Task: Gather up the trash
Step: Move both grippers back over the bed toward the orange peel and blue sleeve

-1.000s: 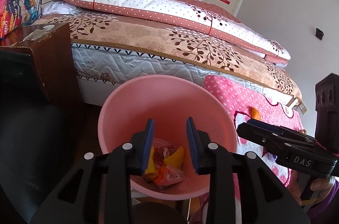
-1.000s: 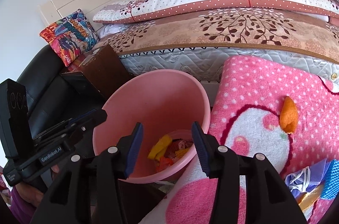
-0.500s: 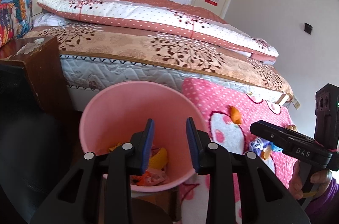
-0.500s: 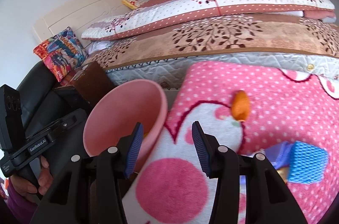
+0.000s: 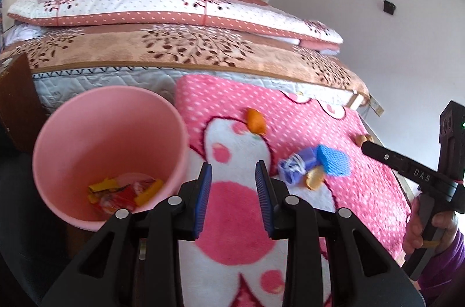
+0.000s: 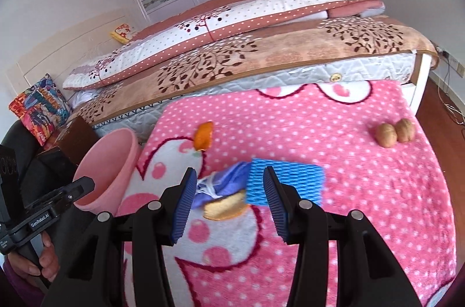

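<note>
A pink bin (image 5: 110, 138) stands left of a pink dotted blanket (image 5: 319, 132) and holds yellow and red wrappers (image 5: 125, 190); it also shows in the right wrist view (image 6: 107, 167). On the blanket lie an orange peel (image 6: 203, 135), a blue foam net (image 6: 287, 185), a crumpled purple bag (image 6: 223, 185), a tan peel piece (image 6: 226, 208) and two walnuts (image 6: 395, 132). My right gripper (image 6: 229, 202) is open, just above the purple bag and tan piece. My left gripper (image 5: 234, 196) is open and empty over the blanket beside the bin.
A bed with a brown leaf-pattern cover (image 6: 261, 60) and folded dotted quilt (image 5: 174, 7) runs behind the blanket. A dark wooden nightstand (image 5: 14, 98) and black chair (image 6: 26, 161) stand left of the bin. Wooden floor (image 6: 444, 109) shows at the far right.
Both grippers have swung right, away from the bin. The right gripper now hovers over the trash pile on the blanket. Both stay open.
</note>
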A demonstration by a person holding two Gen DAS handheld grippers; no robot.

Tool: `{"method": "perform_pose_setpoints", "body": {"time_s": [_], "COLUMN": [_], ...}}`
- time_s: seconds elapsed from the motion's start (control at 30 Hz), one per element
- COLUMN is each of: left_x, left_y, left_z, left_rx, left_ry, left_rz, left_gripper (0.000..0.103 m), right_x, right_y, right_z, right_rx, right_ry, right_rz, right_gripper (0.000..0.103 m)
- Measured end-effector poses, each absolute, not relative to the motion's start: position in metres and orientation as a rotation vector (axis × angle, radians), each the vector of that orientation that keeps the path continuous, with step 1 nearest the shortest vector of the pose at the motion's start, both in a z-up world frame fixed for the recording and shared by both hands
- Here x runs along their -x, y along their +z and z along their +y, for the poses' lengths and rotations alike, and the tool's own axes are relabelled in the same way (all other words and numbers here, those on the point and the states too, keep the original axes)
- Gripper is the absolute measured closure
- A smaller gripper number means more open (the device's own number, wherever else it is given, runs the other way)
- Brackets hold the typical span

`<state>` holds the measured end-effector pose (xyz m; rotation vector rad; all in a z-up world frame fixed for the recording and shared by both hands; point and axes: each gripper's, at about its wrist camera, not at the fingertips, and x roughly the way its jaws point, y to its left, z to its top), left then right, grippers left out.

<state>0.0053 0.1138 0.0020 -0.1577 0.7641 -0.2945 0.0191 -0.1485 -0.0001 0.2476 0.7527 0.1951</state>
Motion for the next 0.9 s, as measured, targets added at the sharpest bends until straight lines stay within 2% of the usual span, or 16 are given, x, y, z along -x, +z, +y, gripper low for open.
{"method": "perform_pose_setpoints", "body": {"time_s": [0.43,0.9], "left_x": [0.025,-0.025], "left_y": [-0.008,-0.017], "left_z": [0.042,0.040], "left_rx": [0.028,0.018], "left_ry": [-0.397,-0.351], "left_rz": [0.810,0.841], "left_gripper": [0.072,0.072], "right_x": [0.056,0.020], "right_y": [-0.010,-0.050], "right_z": [-0.226,-0.206], "right_rx": [-0.316,-0.334], "right_ry": [0.078,0.168], "right_rz": [0.741,0.840], "right_gripper": [0.055,0.054]}}
